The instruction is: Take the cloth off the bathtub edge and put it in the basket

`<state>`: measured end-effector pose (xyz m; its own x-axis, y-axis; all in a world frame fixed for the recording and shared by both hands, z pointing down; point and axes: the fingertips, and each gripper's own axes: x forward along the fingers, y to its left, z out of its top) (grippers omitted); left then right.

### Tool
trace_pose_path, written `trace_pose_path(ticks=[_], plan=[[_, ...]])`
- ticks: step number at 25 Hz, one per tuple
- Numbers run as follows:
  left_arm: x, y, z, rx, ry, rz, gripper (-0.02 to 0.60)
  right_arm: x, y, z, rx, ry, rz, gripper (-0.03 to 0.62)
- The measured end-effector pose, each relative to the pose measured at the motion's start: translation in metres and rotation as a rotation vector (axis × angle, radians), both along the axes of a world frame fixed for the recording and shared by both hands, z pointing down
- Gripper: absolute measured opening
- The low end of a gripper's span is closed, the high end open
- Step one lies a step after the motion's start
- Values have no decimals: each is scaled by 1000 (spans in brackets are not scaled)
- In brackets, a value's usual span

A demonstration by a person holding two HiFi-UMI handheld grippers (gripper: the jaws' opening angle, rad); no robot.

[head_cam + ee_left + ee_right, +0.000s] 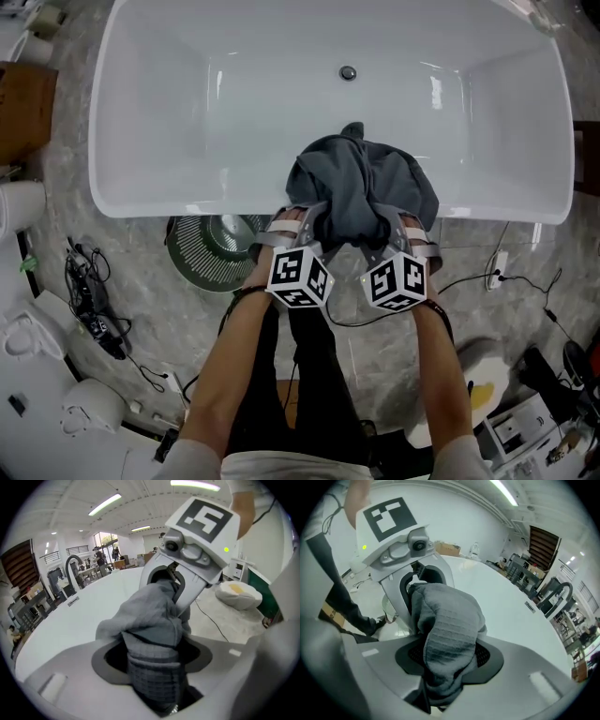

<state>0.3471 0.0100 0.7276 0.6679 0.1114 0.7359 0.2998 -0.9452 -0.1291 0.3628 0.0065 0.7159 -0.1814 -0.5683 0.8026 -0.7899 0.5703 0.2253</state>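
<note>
A dark grey cloth (361, 187) lies bunched over the near edge of the white bathtub (150, 202), with part of it hanging inside the tub. My left gripper (302, 225) is shut on the cloth's left fold and my right gripper (398, 232) on its right fold, side by side. In the left gripper view the ribbed cloth (152, 634) fills the jaws, and the right gripper (180, 585) clamps it just beyond. In the right gripper view the cloth (447, 634) is packed between the jaws. A round mesh basket (217, 248) stands on the floor left of my left gripper.
The tub's drain (348, 72) sits at the far side. Cables and a power strip (94, 314) lie on the marble floor at left beside white appliances (28, 337). A white and yellow cushion (478, 389) and boxes are at lower right. The person's legs are below the grippers.
</note>
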Motion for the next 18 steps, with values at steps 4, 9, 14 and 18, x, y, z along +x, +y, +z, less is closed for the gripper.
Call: trace_pose_path(ticks=[4, 9, 14, 18], plan=[[-28, -5, -18, -54, 79, -100, 255, -25, -7, -19, 57, -94, 81, 135], [-79, -21, -44, -126, 167, -254, 202, -70, -20, -44, 109, -242, 167, 124], [-141, -36, -62, -135, 204, -365, 190, -128, -41, -69, 150, -356, 202, 120], [-196, -41, -69, -157, 221, -450, 183, -179, -44, -75, 149, -441, 231, 117]])
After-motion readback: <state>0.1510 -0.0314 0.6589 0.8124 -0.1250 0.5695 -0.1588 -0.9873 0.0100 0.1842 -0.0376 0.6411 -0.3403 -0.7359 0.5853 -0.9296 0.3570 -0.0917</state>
